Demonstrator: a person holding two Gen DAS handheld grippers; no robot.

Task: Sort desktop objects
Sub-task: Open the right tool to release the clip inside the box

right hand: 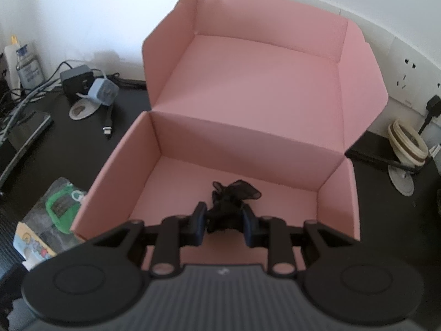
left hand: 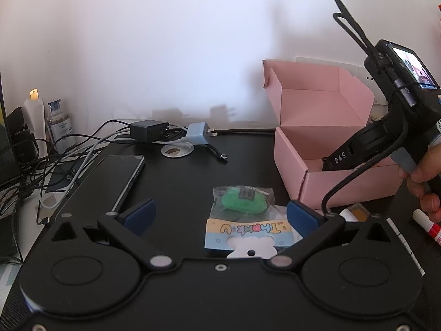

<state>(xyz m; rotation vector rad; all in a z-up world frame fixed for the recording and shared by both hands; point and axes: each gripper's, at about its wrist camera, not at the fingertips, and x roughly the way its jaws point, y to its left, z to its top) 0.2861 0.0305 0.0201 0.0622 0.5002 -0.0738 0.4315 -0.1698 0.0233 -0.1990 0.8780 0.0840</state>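
- In the lower middle of the right wrist view, the right tongs (right hand: pixel 223 227) were clamped on a crumpled black mesh piece (right hand: pixel 234 193), held inside the open pink box (right hand: pixel 115 165), above its floor.
- Low in the left wrist view, the left tongs (left hand: pixel 220 215) stood spread wide with nothing between them.
- A green packet (left hand: pixel 242 201) lay on the tabletop (left hand: pixel 179 182) just ahead of them, its long axis running away from the tongs, nearer the left hand's tool.

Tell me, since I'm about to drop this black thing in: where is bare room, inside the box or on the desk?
The pink box floor is bare all round the black fabric piece. On the desk, a free patch lies between phone and box. The cables at left are crowded.
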